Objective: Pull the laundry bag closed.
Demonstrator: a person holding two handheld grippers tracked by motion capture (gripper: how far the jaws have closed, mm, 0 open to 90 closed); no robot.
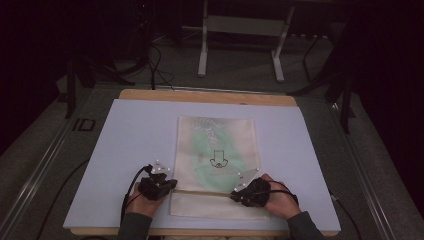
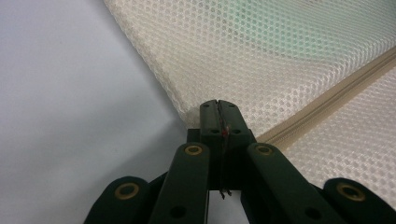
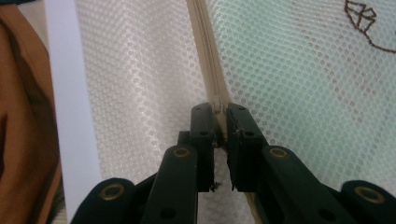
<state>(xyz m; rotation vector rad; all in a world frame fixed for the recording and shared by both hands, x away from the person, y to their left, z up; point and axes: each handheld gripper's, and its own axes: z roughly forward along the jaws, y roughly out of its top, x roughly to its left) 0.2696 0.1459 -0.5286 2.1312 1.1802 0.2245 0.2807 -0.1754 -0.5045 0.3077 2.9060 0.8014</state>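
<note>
A cream mesh bag (image 1: 217,145) lies flat on the pale board (image 1: 140,130), with something green inside and a small dark logo (image 1: 217,159). Its zipper (image 1: 205,192) runs across near the front end. My left gripper (image 1: 172,184) is at the bag's left edge by the zipper's end. In the left gripper view its jaws (image 2: 218,106) are pressed together over the mesh edge (image 2: 196,109), with the zipper (image 2: 336,93) running off to the right. My right gripper (image 1: 235,195) sits on the zipper near the right side. In the right gripper view its jaws (image 3: 219,109) pinch the zipper (image 3: 205,46) with a thin gap.
The board rests on a wooden table (image 1: 207,96). A strip of the board (image 3: 70,93) and a brown surface (image 3: 23,116) lie left of the bag in the right gripper view. Behind the table stand a grey metal frame (image 1: 240,25) and floor cables (image 1: 155,65).
</note>
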